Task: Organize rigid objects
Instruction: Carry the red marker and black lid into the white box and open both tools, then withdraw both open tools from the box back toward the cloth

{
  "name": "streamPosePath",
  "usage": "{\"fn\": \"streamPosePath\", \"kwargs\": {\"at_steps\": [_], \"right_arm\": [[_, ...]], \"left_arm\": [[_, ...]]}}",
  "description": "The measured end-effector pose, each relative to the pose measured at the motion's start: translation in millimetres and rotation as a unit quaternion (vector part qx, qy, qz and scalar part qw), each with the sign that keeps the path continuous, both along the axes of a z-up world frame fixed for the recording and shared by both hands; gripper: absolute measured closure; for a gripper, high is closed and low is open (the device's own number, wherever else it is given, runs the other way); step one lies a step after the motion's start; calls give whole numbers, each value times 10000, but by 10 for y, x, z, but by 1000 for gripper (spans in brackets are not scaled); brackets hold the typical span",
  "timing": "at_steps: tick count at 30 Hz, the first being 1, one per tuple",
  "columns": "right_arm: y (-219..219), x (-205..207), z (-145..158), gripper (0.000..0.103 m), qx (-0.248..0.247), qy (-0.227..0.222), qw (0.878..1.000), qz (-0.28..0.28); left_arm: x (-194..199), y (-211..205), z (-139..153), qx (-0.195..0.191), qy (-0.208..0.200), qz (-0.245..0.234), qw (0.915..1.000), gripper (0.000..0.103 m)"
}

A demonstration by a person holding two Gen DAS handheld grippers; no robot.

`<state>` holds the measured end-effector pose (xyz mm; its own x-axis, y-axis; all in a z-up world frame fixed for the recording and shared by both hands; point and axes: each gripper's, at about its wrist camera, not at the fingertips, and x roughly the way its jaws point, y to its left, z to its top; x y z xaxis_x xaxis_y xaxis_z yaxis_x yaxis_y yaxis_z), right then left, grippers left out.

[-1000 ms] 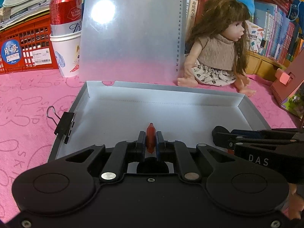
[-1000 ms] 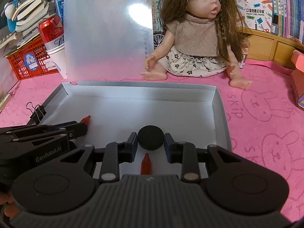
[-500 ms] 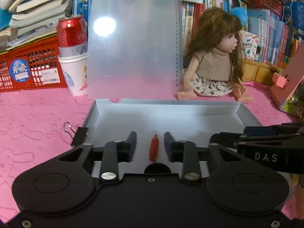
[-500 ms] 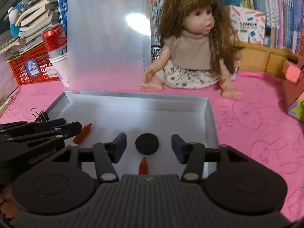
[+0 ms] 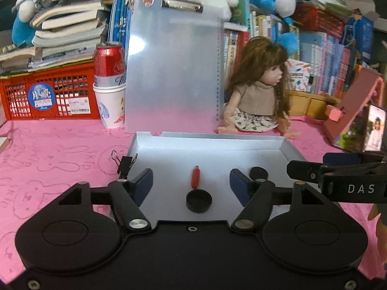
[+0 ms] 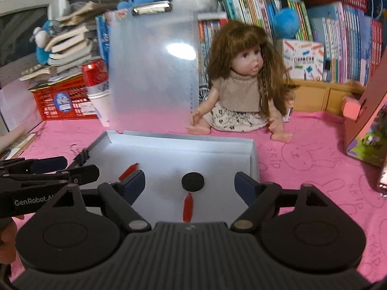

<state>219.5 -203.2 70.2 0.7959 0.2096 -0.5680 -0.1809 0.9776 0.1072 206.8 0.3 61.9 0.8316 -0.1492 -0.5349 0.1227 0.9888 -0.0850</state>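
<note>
The left gripper [image 5: 191, 181] has its fingers wide apart and holds nothing. The right gripper [image 6: 189, 183] has its fingers wide apart too, and it holds nothing.

A flat white box [image 5: 212, 142] lies open on the pink bench [image 5: 60, 145]. In the left wrist view, a red crayon [image 5: 195, 177] lies on the box floor, between the left fingers but not touching them. At 6 o'clock from it, just beside its near end, sits a black cap [image 5: 198, 198] with its open side up. A black round disc [image 5: 258, 172] lies at 3 o'clock from the crayon, near the right finger of the left gripper.

In the right wrist view, the disc lies between the right fingers, apart from both. A second red crayon [image 6: 187, 206] lies at 6 o'clock from the disc, close to the gripper body. The first crayon shows at 9 o'clock from the disc.

A black binder clip [image 5: 125, 165] grips the box's left wall. A frosted clipboard [image 5: 174, 72] stands upright at 12 o'clock behind the box. A doll [image 5: 256, 91] with long brown hair sits at 1 o'clock. A red can [image 5: 108, 59] stands in a paper cup [image 5: 110, 106] at 10 o'clock, next to a red crate [image 5: 48, 91].
</note>
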Motion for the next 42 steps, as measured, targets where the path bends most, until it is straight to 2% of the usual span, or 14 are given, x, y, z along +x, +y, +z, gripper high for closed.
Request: {"fn": "streamPosePath", "kwargs": {"at_steps": [6, 15, 23, 32, 42], "right_arm": [[-5, -365, 98, 12, -42, -318, 9994, 127], [11, -884, 132, 7, -249, -633, 9970, 381], [-18, -1246, 112, 4, -310, -796, 9951, 495], [-68, -1503, -31, 2, -476, -866, 9938, 503], [-255, -1643, -227, 2, -368, -757, 9962, 235]], "left_arm": [[-395, -24, 96, -17, -171, -212, 9996, 26], [-930, -29, 101, -143, -221, -422, 9988, 25], [-1380, -44, 46, -43, -426, -545, 9976, 23], [-1706, -71, -61, 182, -560, -655, 9961, 21], [-1890, 62, -205, 246, -529, -426, 9974, 21]]}}
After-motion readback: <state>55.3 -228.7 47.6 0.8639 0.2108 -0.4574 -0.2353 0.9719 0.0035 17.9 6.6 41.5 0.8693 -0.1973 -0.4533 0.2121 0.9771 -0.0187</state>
